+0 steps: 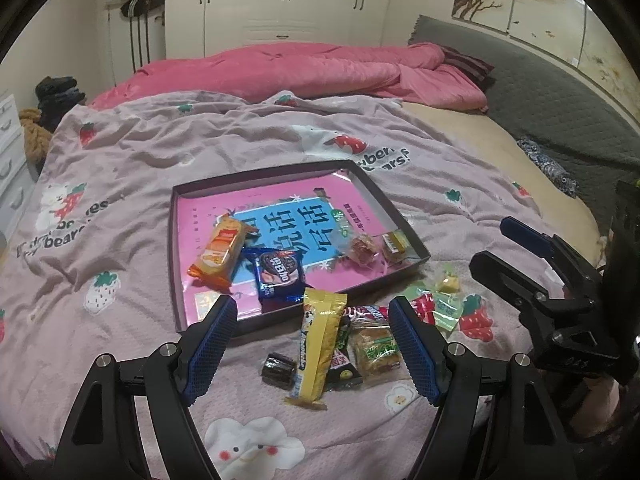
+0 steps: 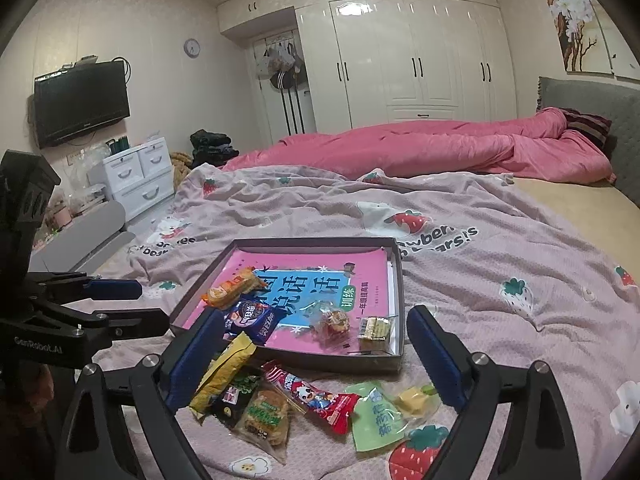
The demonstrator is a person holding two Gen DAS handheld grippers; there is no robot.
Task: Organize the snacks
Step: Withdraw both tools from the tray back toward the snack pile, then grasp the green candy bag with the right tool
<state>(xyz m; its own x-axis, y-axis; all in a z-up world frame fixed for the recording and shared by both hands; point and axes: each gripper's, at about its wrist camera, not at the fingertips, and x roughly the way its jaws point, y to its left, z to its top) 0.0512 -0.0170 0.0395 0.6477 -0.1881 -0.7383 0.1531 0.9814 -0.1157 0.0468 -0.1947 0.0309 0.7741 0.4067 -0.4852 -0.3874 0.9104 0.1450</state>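
- Roughly a third done, by the count of snacks in versus out.
- In the shallow box [image 1: 400, 204] at frame centre, on the bed [image 1: 160, 152]: orange biscuit pack [image 1: 219, 250], dark blue Oreo pack [image 1: 279, 276], clear-wrapped red candy [image 1: 362, 249], small yellowish wrapped cake [image 1: 394, 245]. Four in all, resting on the pink book cover lining the box.
- Still loose on the bedspread just below the box's near edge, lower centre of frame: long yellow bar [image 1: 318, 344], small dark roll [image 1: 279, 369], black-and-green packet [image 2: 236, 396], clear-wrapped pastry [image 2: 266, 420], red stick pack [image 2: 316, 398], pale green pouch [image 2: 374, 420], yellow cube candy [image 2: 414, 400]. Seven or so left; the pile overlaps, so exact count uncertain.
- Left tongs [image 1: 310, 344] spread wide, holding nothing, hovering over the yellow bar and the pile.
- Right tongs [image 2: 316, 360] likewise spread wide and empty, framing the red stick pack and the green pouch.
- Likely next: pick from the pile; the yellow bar sits on top, leaning on the box edge, so easiest to take first.
- Risk: overlapped wrappers may drag neighbours along.
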